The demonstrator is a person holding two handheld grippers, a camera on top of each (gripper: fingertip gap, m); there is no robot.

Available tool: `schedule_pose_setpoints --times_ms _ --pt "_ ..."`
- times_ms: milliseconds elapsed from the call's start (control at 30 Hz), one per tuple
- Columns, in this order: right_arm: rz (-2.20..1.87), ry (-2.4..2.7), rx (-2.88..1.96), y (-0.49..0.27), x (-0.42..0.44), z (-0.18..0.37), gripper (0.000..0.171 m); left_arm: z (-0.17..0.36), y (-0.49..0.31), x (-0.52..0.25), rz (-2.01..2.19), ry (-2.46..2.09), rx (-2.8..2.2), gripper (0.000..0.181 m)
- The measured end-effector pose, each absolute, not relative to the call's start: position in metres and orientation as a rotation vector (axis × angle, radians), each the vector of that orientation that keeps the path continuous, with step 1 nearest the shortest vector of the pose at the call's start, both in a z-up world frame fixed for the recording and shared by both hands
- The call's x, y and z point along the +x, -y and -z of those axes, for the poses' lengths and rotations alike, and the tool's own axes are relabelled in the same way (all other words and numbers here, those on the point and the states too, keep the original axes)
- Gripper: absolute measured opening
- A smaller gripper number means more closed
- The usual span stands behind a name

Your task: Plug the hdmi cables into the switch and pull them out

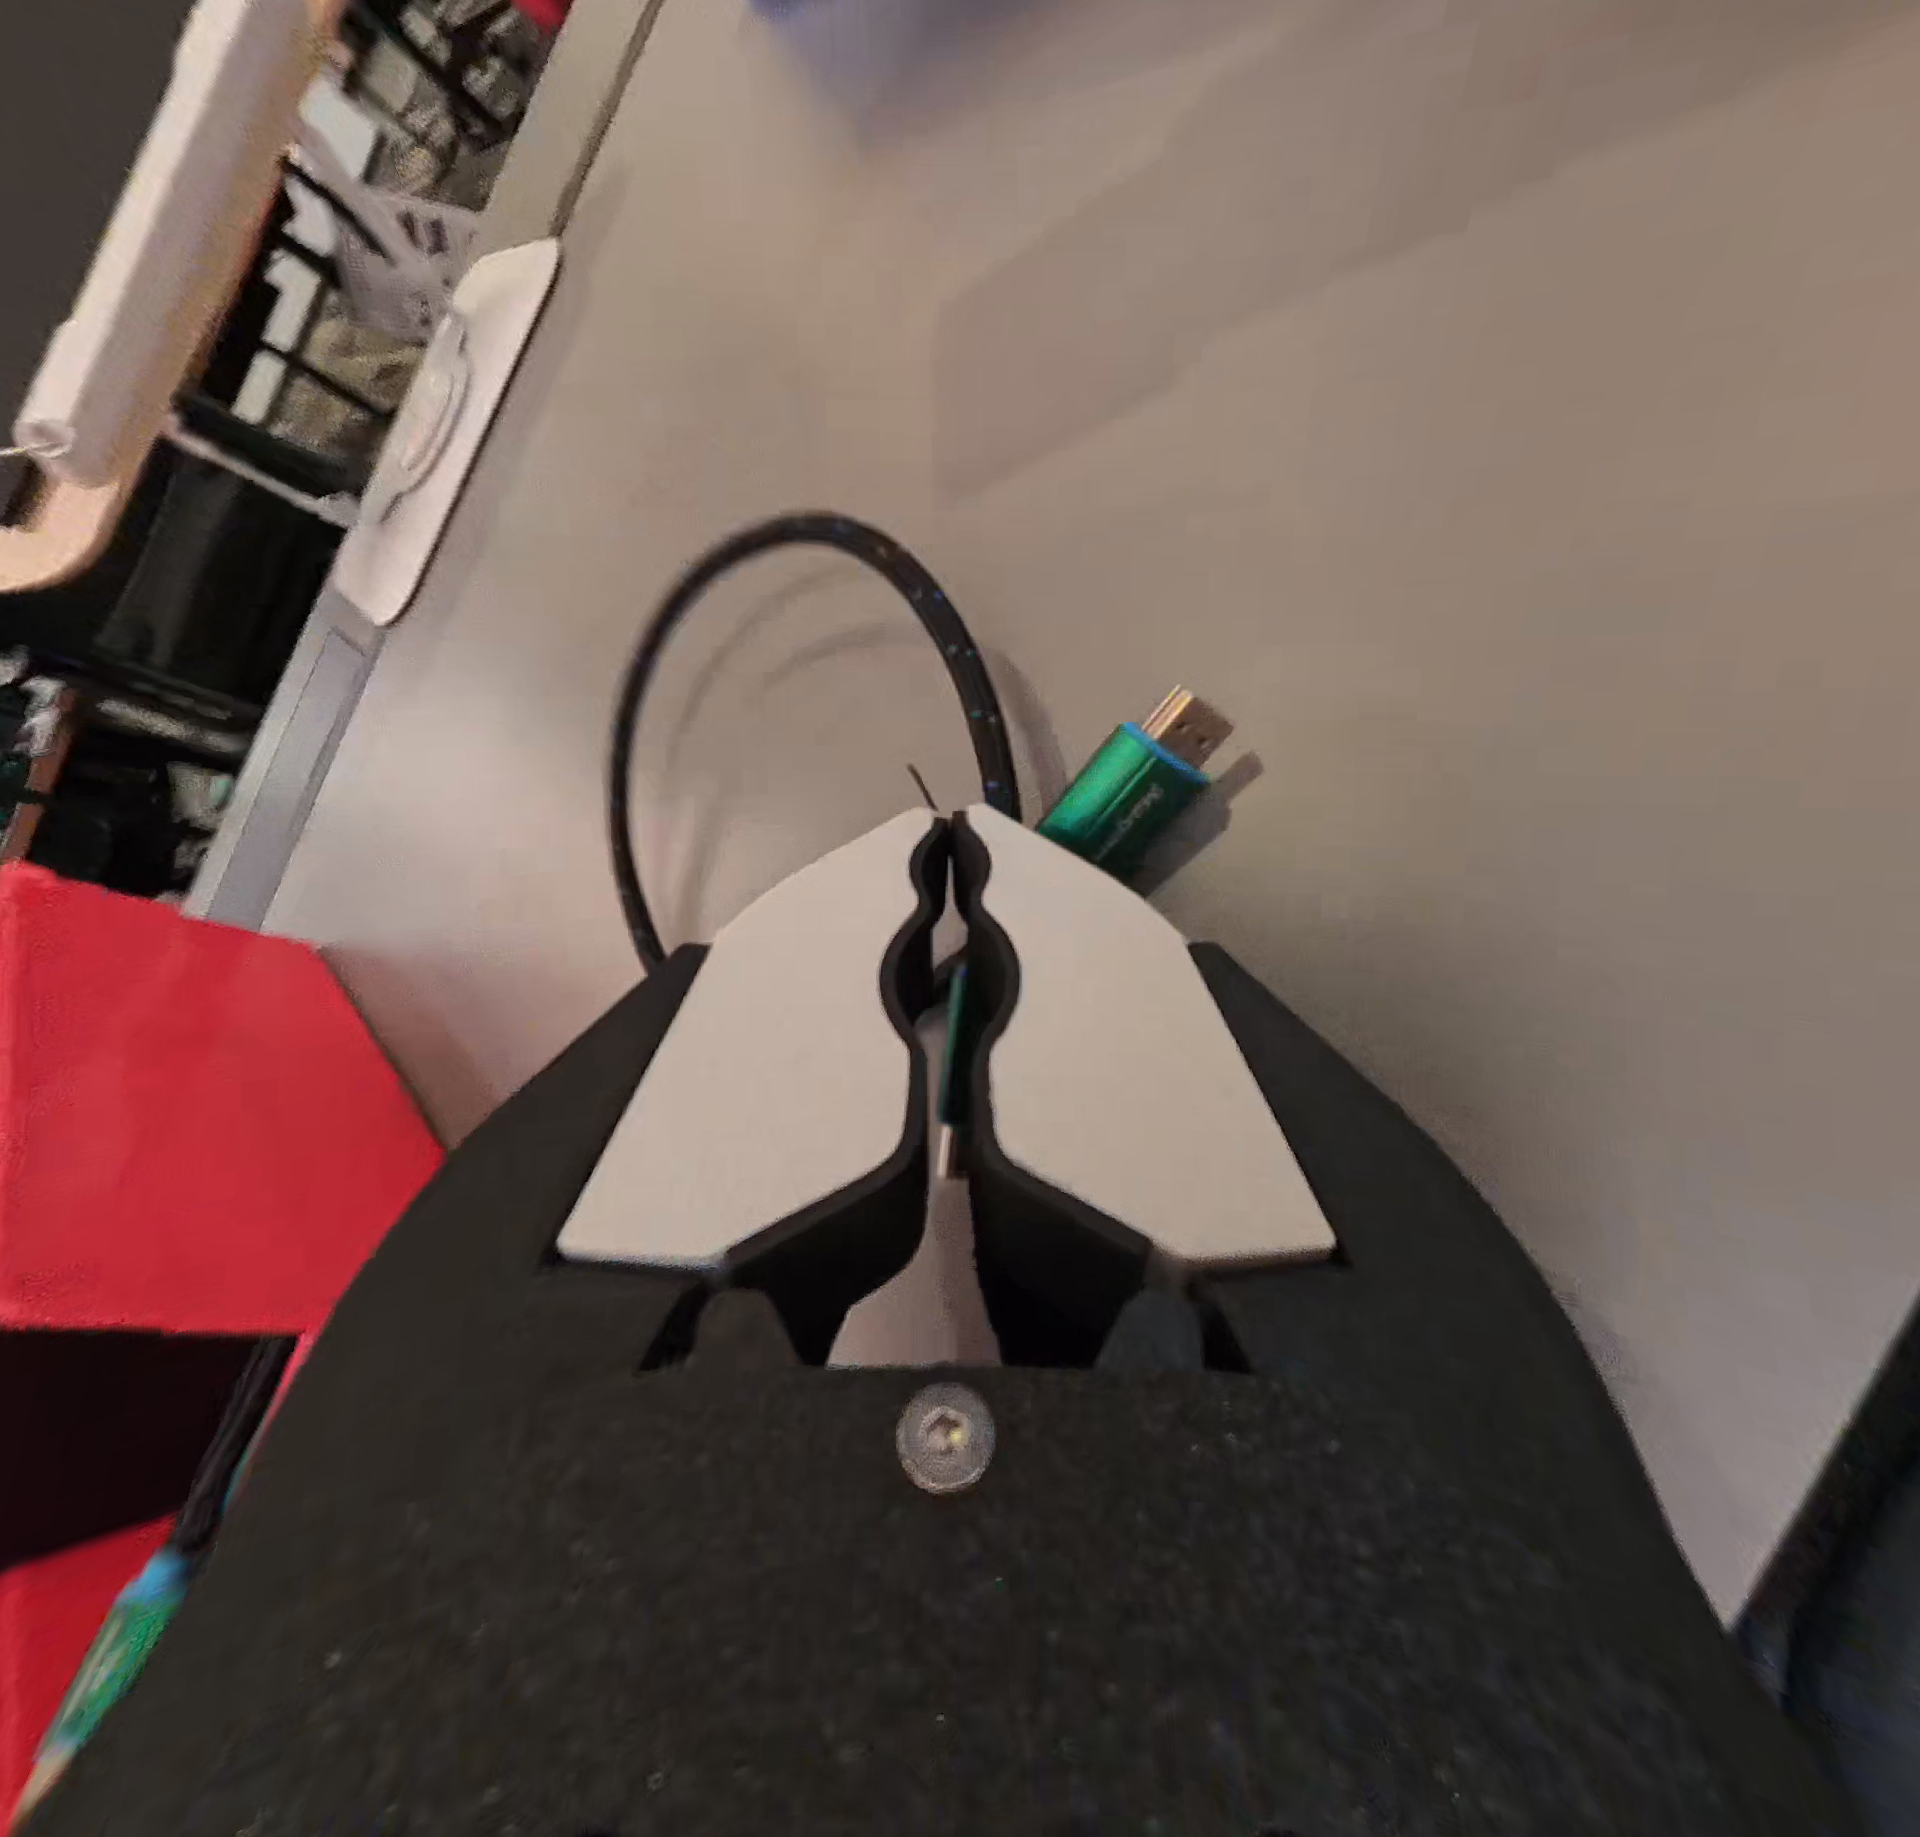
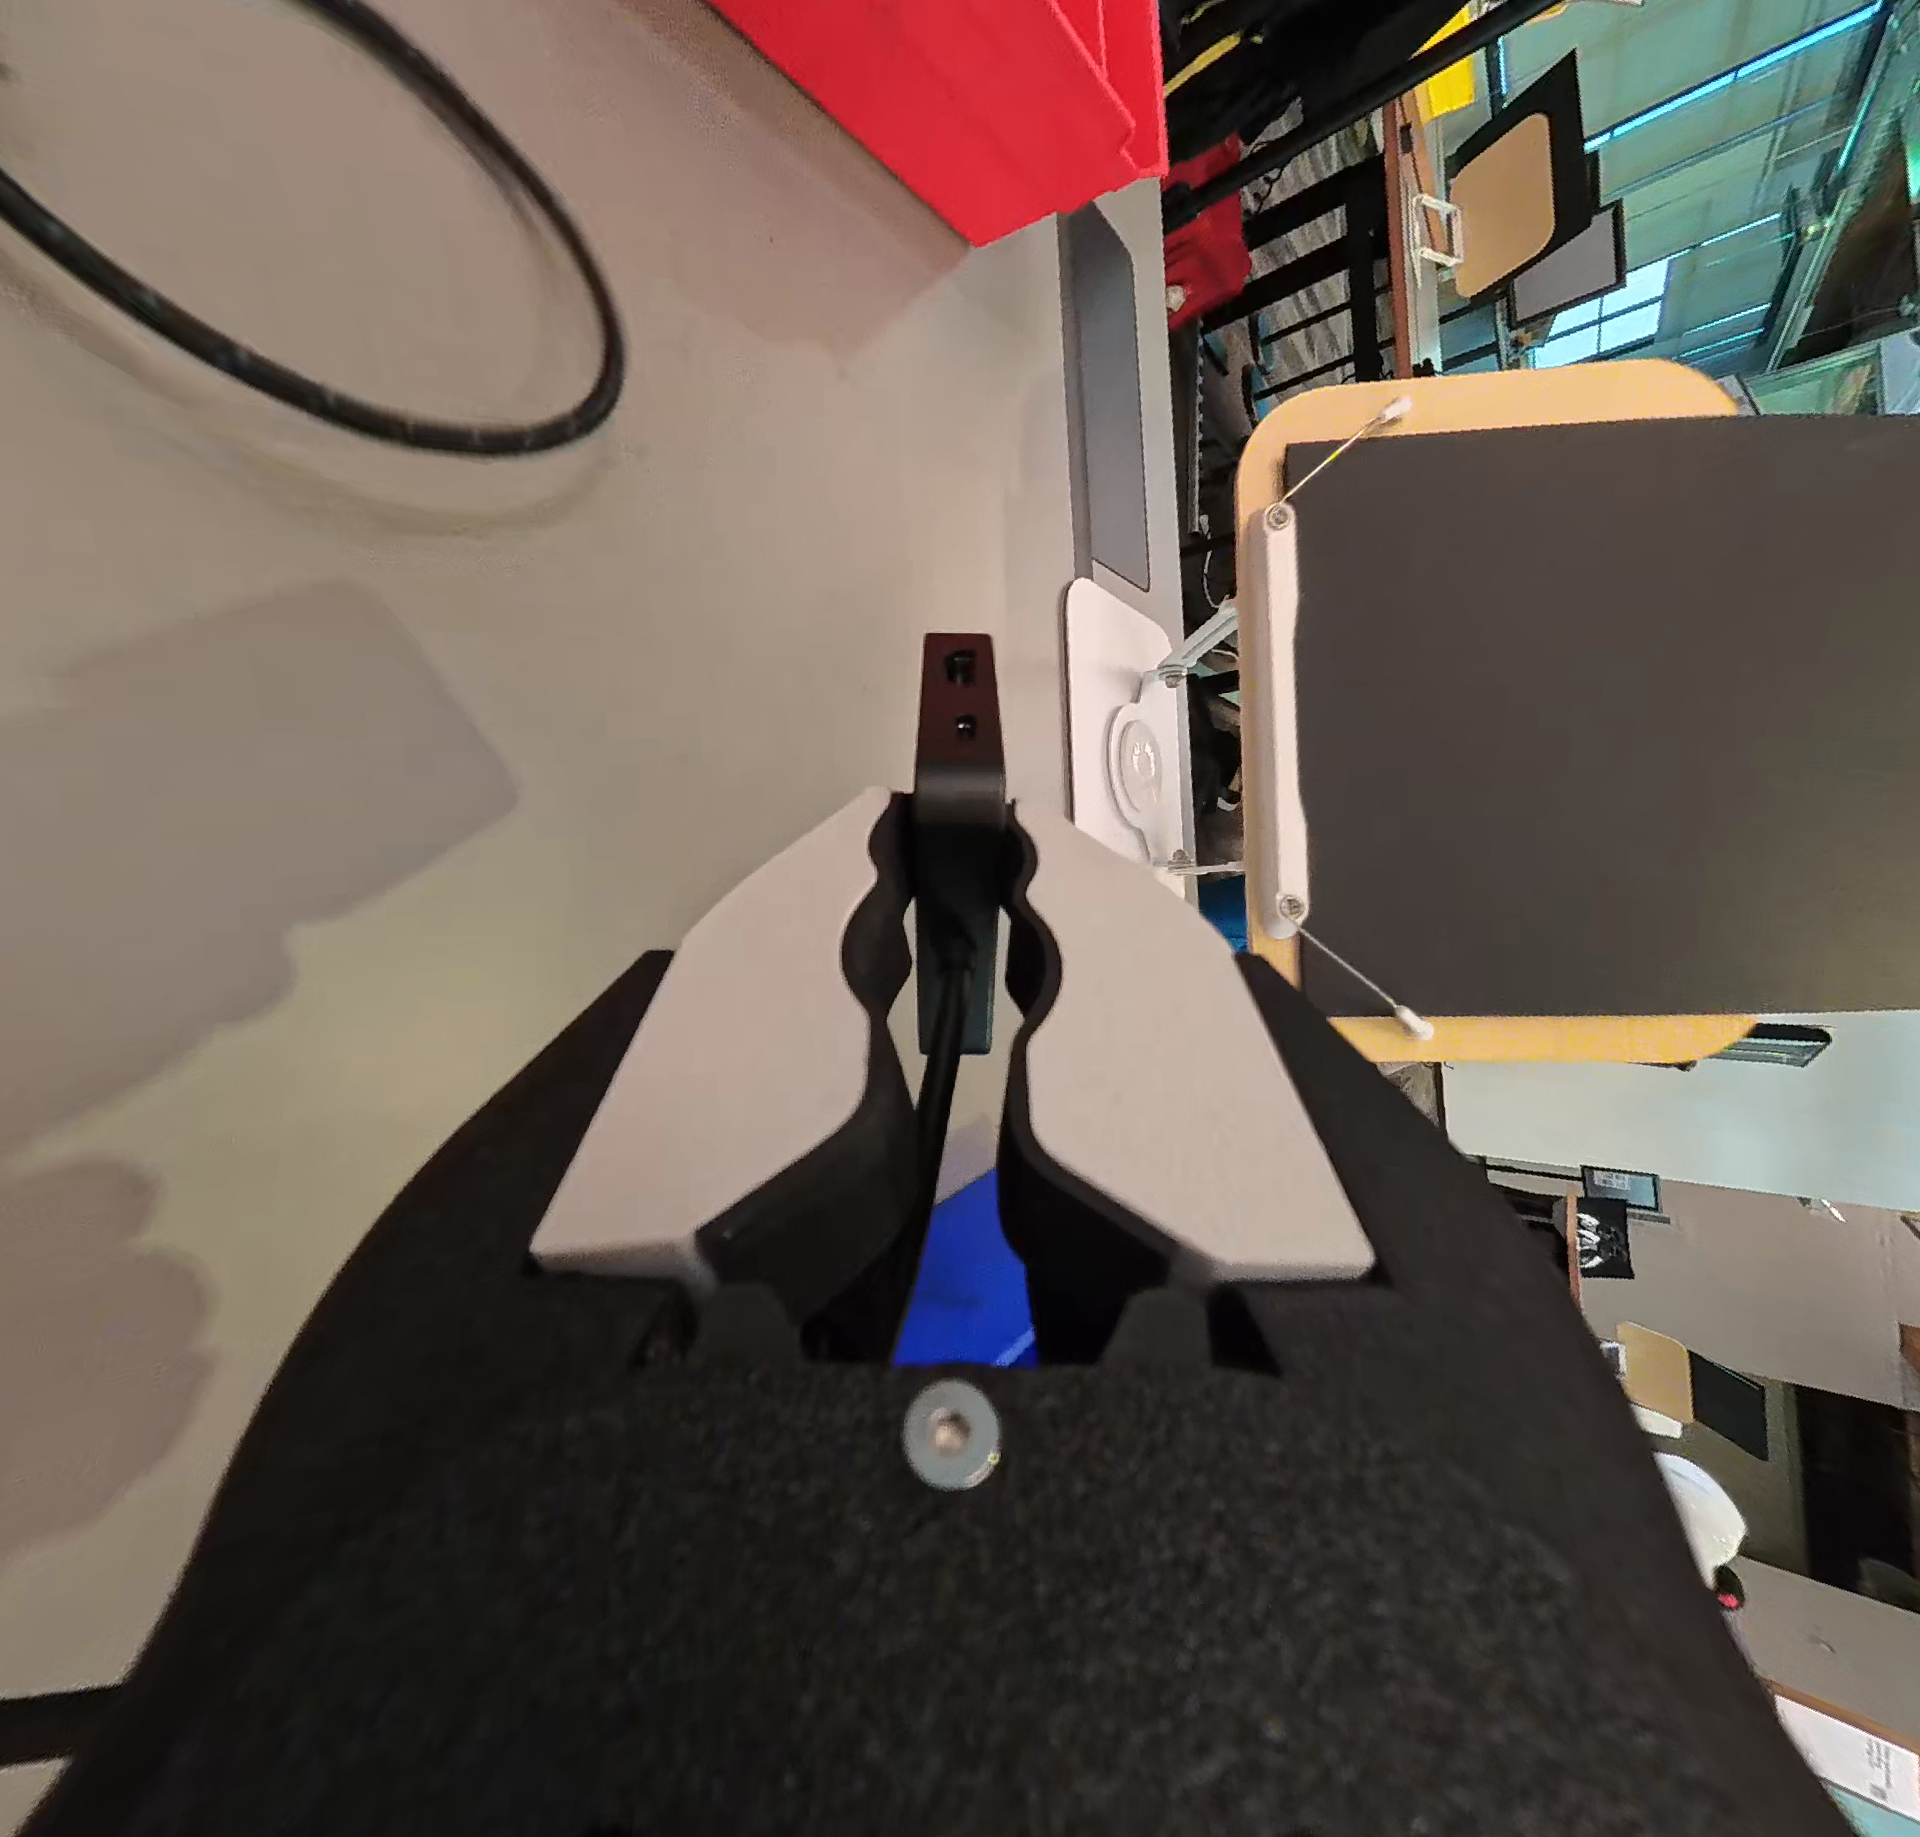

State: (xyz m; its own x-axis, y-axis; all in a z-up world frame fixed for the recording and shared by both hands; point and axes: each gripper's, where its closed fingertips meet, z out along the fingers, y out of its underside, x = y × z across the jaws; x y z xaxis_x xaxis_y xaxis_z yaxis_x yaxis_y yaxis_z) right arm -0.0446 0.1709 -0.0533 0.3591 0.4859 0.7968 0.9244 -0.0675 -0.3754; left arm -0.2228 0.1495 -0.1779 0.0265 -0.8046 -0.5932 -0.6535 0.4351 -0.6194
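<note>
I find the right gripper (image 2: 951,821) clamped on the switch (image 2: 958,717), ports pointing forward, while the left gripper (image 1: 951,831) pinches an hdmi cable (image 1: 831,582) (green plug (image 1: 1132,790) lies just right, tip angled away).

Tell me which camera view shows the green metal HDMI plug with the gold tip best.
The left wrist view: the green metal HDMI plug lies in the open on the white table, just beyond the closed left gripper. The right wrist view shows none of it, only a black braided cable loop.

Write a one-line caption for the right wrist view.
Right gripper clamps the black switch above the grey table, a black cable trailing back between its fingers.
</note>
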Motion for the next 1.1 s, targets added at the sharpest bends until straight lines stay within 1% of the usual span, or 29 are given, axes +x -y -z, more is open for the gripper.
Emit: schedule_pose_setpoints --times_ms 100,133,233,267,367,400,433,567,700,733,800,900,967,1100 --pt "0.589 1.261 -1.717 -0.172 -0.042 0.057 0.015 0.158 -0.154 -0.236 0.122 -1.563 -1.311 0.001" --pt "0.583 1.26 -1.725 -0.172 -0.041 0.058 0.015 0.151 -0.151 -0.239 0.181 -1.534 -1.354 0.002" --pt "0.571 1.257 -1.739 -0.173 -0.038 0.062 0.015 0.139 -0.138 -0.244 0.506 -1.44 -1.56 0.015" --pt "0.567 1.258 -1.744 -0.173 -0.038 0.063 0.015 0.138 -0.134 -0.244 0.647 -1.408 -1.649 0.022" --pt "0.557 1.268 -1.756 -0.174 -0.04 0.067 0.015 0.138 -0.124 -0.241 1.068 -1.366 -1.881 0.054" --pt "0.553 1.273 -1.759 -0.174 -0.041 0.069 0.015 0.142 -0.123 -0.241 1.154 -1.379 -1.954 0.058" --pt "0.554 1.277 -1.76 -0.175 -0.042 0.069 0.015 0.147 -0.122 -0.243 1.207 -1.42 -2.016 0.059" --pt "0.561 1.29 -1.762 -0.174 -0.044 0.07 0.015 0.163 -0.122 -0.246 1.185 -1.537 -2.159 0.054" --pt "0.559 1.285 -1.77 -0.173 -0.042 0.069 0.015 0.184 -0.134 -0.263 0.787 -1.664 -2.226 0.054" --pt "0.562 1.287 -1.77 -0.172 -0.041 0.069 0.015 0.188 -0.137 -0.267 0.731 -1.668 -2.232 0.052" --pt "0.558 1.285 -1.77 -0.172 -0.041 0.069 0.015 0.192 -0.135 -0.266 0.754 -1.635 -2.237 0.049" --pt "0.548 1.282 -1.773 -0.173 -0.041 0.07 0.015 0.195 -0.135 -0.26 0.785 -1.587 -2.212 0.038" --pt "0.557 1.288 -1.774 -0.173 -0.041 0.071 0.015 0.2 -0.142 -0.263 0.676 -1.592 -2.169 0.016" --pt "0.559 1.285 -1.772 -0.172 -0.041 0.068 0.015 0.194 -0.142 -0.261 0.607 -1.647 -2.027 0.011"
